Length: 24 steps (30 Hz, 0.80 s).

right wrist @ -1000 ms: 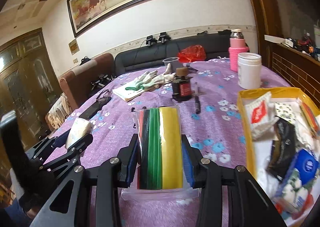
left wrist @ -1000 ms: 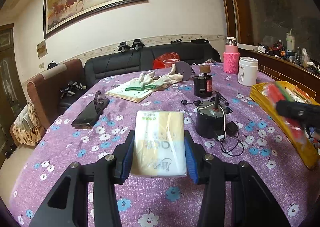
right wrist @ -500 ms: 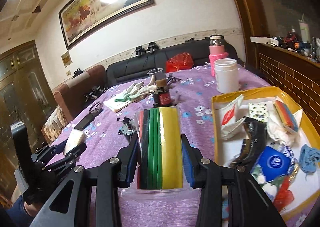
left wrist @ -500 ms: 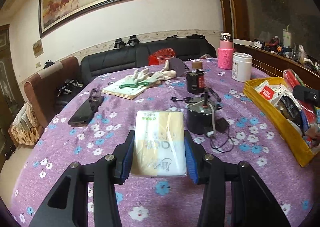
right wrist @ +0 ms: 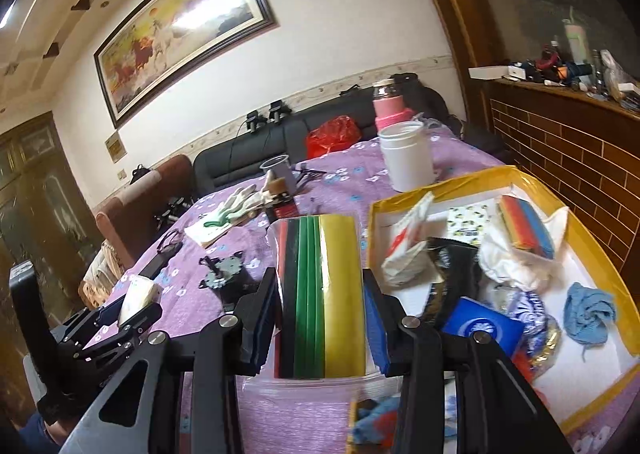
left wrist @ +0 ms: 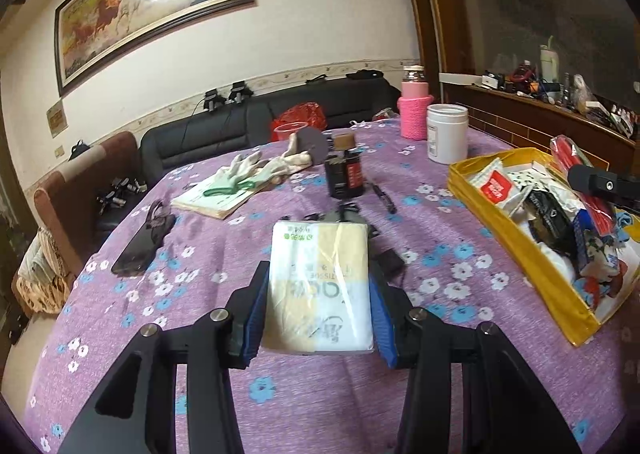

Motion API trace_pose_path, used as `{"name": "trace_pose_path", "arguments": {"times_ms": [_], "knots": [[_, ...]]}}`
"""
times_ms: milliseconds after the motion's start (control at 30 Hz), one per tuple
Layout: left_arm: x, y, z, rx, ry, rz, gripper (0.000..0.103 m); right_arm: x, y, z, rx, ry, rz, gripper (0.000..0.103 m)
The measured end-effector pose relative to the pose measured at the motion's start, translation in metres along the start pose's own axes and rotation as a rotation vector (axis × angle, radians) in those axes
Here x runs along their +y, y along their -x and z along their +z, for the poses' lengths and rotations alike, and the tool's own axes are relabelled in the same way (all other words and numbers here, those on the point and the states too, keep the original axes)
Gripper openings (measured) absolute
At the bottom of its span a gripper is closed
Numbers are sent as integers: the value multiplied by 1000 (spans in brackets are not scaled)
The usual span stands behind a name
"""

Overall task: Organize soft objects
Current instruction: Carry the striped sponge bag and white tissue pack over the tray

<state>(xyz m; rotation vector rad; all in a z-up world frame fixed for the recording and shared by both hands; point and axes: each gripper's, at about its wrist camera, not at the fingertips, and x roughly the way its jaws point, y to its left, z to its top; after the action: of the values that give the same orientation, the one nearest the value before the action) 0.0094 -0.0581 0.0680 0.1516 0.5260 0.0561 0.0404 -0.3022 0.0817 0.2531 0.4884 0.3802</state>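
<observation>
The worktop point(left wrist: 208, 334), under a purple flowered cloth, is crowded. Toward its far edge stand a pink-sleeved bottle point(left wrist: 416, 110) and, just beside it, a white jar point(left wrist: 447, 133). Nearer the middle a dark bottle with a red label point(left wrist: 347, 174) stands upright, with a black pen point(left wrist: 383, 197) lying close to its right. White work gloves point(left wrist: 264, 168) sprawl over a thin booklet point(left wrist: 216, 198), and a black phone point(left wrist: 140, 246) lies toward the left edge. A small motor with a tangled lead point(right wrist: 224, 270) sits between the two grippers, partly hidden behind the pack in the left wrist view.

Along the right edge lies a yellow tray point(right wrist: 592, 254), already heaped with soft packets, a blue tissue pack point(right wrist: 482, 328), a crumpled white cloth point(right wrist: 516, 262) and a small blue knitted rag point(right wrist: 588, 310).

The left gripper point(left wrist: 318, 306) points gently downward over the near part of the worktop, its blue-padded fingers point(left wrist: 256, 314) pressed on both sides of a tissue pack point(left wrist: 320, 286), white and pale yellow, held clear above the cloth. The right gripper point(right wrist: 324, 318) is angled down likewise at the tray's near left corner; its fingers clamp a clear bag of coloured strips point(right wrist: 324, 294), red, black, green and yellow, standing on edge, the bag's open end hanging beneath the fingers.
</observation>
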Motion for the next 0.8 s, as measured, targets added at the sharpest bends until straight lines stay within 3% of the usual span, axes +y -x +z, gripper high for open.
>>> {"name": "trace_pose_path", "arguments": {"times_ms": [400,800], "knots": [[-53,-1,15,-3,-63,-69,44,-49,15,4,-33,-79,-49,43],[-131,-4,41,26,-94,-261,44,-100,32,7,-47,-163,-117,43]]}}
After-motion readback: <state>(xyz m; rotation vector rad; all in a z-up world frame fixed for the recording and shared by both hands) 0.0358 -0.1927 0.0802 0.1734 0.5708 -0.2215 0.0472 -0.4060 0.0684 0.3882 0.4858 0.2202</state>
